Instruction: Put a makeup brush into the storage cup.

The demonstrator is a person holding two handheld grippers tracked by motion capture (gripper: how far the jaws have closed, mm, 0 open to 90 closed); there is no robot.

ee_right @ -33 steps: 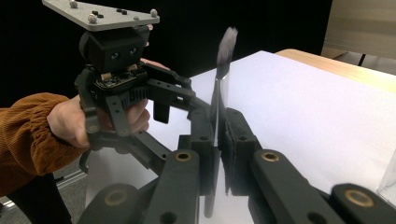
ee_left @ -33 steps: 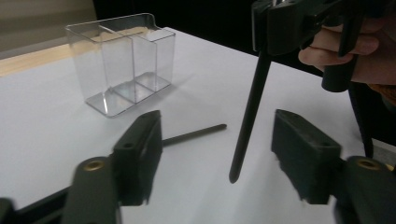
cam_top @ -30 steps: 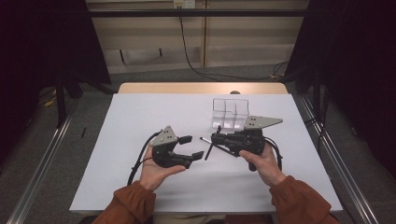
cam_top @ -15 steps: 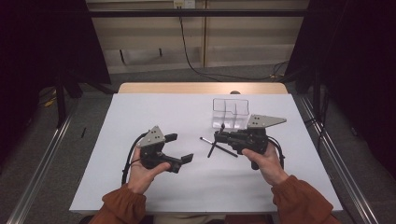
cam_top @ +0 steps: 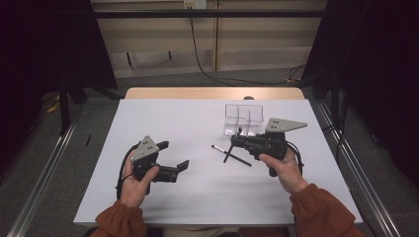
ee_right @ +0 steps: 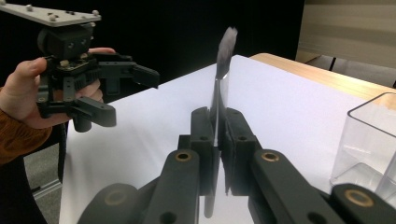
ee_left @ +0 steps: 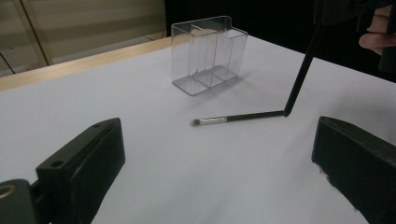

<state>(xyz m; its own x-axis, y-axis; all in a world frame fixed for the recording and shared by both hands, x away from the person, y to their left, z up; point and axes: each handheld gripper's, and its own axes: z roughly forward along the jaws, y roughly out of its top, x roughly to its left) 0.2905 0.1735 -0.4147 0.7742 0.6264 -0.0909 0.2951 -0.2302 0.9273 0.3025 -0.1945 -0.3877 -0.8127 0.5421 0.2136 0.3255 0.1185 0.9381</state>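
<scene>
Two makeup brushes were in play on a white tabletop [cam_top: 197, 123] with a wood strip along its far edge, in a dim room with dark curtains at both sides, pale wall panels and a cable on the grey floor behind. A clear three-slot organizer [cam_top: 243, 118] stood on the far right part of the tabletop. Right gripper [cam_top: 236, 140] had its jaws clamped shut on a slim dark-handled brush [ee_right: 223, 70], bristles up in the right gripper view, its lower tip touching down by the end of the second brush [cam_top: 231, 154], which lay flat on the tabletop, just in front of the organizer. Left gripper [cam_top: 173, 158] sat well apart to the left, jaws just opened wide, nothing between them; the lying brush showed ahead between them in the left gripper view.
</scene>
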